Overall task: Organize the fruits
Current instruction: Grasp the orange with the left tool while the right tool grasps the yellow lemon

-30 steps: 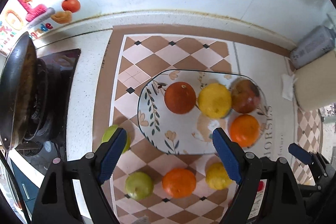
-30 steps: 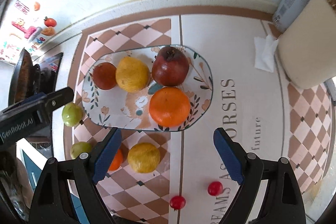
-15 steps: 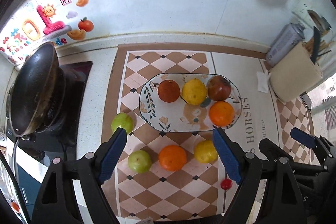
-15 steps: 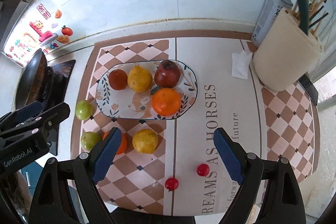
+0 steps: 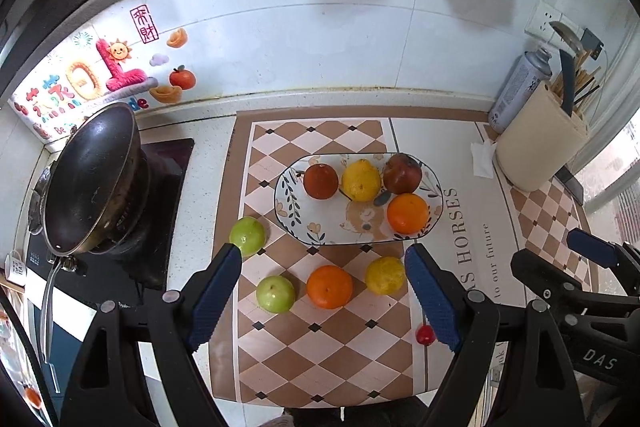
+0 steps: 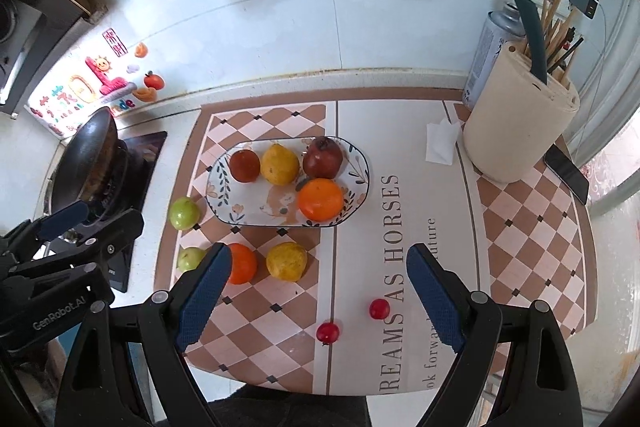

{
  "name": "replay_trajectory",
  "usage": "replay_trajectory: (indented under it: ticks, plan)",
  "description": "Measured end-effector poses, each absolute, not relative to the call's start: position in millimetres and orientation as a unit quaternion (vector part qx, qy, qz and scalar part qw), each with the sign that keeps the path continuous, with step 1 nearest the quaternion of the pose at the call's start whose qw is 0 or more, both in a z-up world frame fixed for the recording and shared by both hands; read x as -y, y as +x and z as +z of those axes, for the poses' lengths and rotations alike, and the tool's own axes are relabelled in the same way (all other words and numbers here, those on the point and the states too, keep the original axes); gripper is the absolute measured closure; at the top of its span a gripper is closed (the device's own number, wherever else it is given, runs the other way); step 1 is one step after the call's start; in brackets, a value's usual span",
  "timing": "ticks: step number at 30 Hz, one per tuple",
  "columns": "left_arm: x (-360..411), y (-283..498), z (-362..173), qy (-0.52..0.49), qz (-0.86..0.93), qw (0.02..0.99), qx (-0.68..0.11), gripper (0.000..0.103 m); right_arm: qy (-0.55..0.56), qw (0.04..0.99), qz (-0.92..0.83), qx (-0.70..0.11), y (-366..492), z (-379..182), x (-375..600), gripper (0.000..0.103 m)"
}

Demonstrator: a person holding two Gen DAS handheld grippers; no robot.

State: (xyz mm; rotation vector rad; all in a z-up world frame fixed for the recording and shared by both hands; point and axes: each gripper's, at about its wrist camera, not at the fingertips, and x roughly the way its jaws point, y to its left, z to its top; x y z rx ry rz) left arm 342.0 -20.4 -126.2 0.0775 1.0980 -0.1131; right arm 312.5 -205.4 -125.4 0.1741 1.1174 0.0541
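Observation:
An oval patterned plate (image 5: 332, 233) (image 6: 248, 215) holds a dark red fruit (image 5: 321, 181), a lemon (image 5: 361, 180), a pomegranate (image 5: 402, 173) and an orange (image 5: 407, 213). On the checkered mat in front lie two green fruits (image 5: 247, 236) (image 5: 275, 293), an orange (image 5: 329, 286), a yellow fruit (image 5: 385, 275) and two small red fruits (image 6: 379, 308) (image 6: 328, 332). My left gripper (image 5: 324, 297) hangs open high above the loose fruit, empty. My right gripper (image 6: 320, 297) is open and empty too, above the mat's front.
A black wok (image 5: 90, 183) sits on the stove at the left. At the right stand a cream utensil holder (image 6: 520, 131), a spray can (image 6: 490, 53), a folded tissue (image 6: 440, 143) and a phone (image 6: 566, 175). The counter's front edge runs just below the mat.
Both grippers have risen and drawn back from the plate, so the fruit looks smaller and more of the wall and counter shows. Jaws stay open; no fruit moved.

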Motion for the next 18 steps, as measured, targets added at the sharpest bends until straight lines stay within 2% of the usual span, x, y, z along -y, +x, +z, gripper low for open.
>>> replay_trajectory:
  ticks: [6,7,8,9,18]
  plan:
    - [19,342,-127,0.031,-0.044,0.854,-0.517,0.020,0.095,0.840,0.039,-0.532,316,-134,203,0.012]
    - [17,344,-130,0.032,-0.038,0.853,-0.519,0.017,0.095,0.836,0.042,-0.539,319,-142,201,0.012]
    - [15,346,-136,0.036,-0.030,0.851,-0.523,0.007,0.097,0.831,0.045,-0.545,322,-150,200,0.012]
    - [13,349,-142,0.039,-0.020,0.849,-0.527,0.003,0.100,0.829,0.048,-0.549,325,-156,199,0.012]
    - [-19,368,-208,0.033,0.044,0.804,-0.593,0.003,0.138,0.753,0.061,-0.641,368,-276,187,0.012]
